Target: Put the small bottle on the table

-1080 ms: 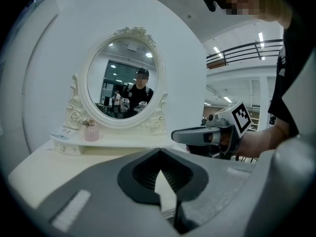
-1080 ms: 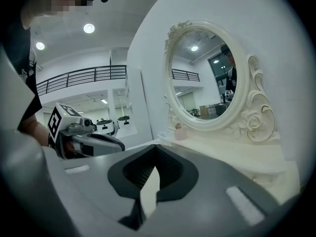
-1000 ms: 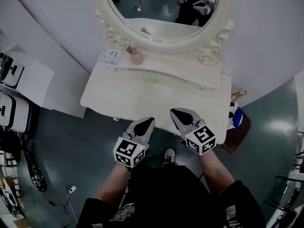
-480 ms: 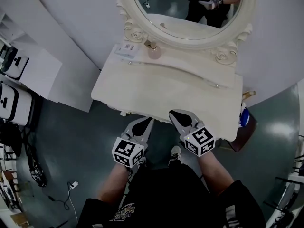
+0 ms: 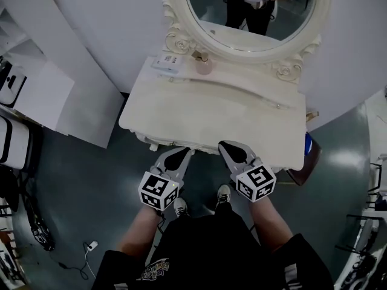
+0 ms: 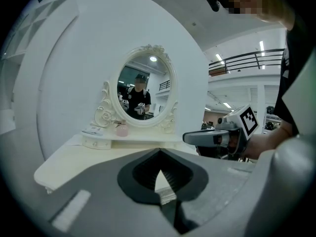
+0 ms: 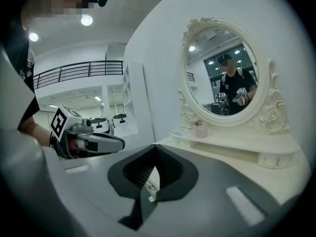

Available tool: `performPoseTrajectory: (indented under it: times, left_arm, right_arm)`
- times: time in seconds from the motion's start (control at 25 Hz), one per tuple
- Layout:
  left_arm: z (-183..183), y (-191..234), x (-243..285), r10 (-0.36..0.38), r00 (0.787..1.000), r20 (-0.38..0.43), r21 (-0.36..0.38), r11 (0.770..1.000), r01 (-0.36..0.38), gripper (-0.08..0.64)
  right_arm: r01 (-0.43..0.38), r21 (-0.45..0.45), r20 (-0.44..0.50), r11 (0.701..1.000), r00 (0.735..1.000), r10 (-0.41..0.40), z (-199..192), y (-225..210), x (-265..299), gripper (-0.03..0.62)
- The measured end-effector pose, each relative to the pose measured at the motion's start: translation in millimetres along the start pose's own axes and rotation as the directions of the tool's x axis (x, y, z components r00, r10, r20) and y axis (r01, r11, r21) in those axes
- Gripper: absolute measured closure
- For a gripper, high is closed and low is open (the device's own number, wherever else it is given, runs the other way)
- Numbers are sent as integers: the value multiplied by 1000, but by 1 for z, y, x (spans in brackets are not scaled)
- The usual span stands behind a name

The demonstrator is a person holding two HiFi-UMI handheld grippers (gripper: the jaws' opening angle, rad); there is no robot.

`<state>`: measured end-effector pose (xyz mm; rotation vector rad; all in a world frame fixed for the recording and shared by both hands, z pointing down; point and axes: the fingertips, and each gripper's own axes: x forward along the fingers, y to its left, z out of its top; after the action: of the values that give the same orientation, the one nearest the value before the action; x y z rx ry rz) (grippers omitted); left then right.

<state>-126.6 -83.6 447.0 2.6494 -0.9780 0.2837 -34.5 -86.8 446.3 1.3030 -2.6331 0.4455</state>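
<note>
Fingers of your left gripper (image 5: pixel 185 152) are pressed together with nothing between them, and your right gripper (image 5: pixel 224 145) is the same: closed tip to tip and empty. You hold the two side by side at the near edge of the cream tabletop (image 5: pixel 205 116), tips just over that edge, pointing toward the oval mirror (image 5: pixel 251 14) at the back. The small bottle (image 5: pixel 204 66), pale pink, stands upright on the raised shelf (image 5: pixel 254 89) under the mirror's carved frame, toward the shelf's left end and well apart from both grippers. Just to the bottle's left lies a flat white box (image 5: pixel 166 63). The mirror shows you standing with both grippers held up in front of you. Your shoes rest on the dark floor (image 5: pixel 84 180) below the tabletop's edge.
</note>
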Motion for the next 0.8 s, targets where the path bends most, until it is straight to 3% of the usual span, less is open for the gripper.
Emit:
performPoseTrajectory:
  times: [0.8]
  left_arm:
    - [-22,26,-68,-182,983,-18,38,983,182,560]
  right_arm:
    - [172,28,7,985,985,-172,-24,87,13,571]
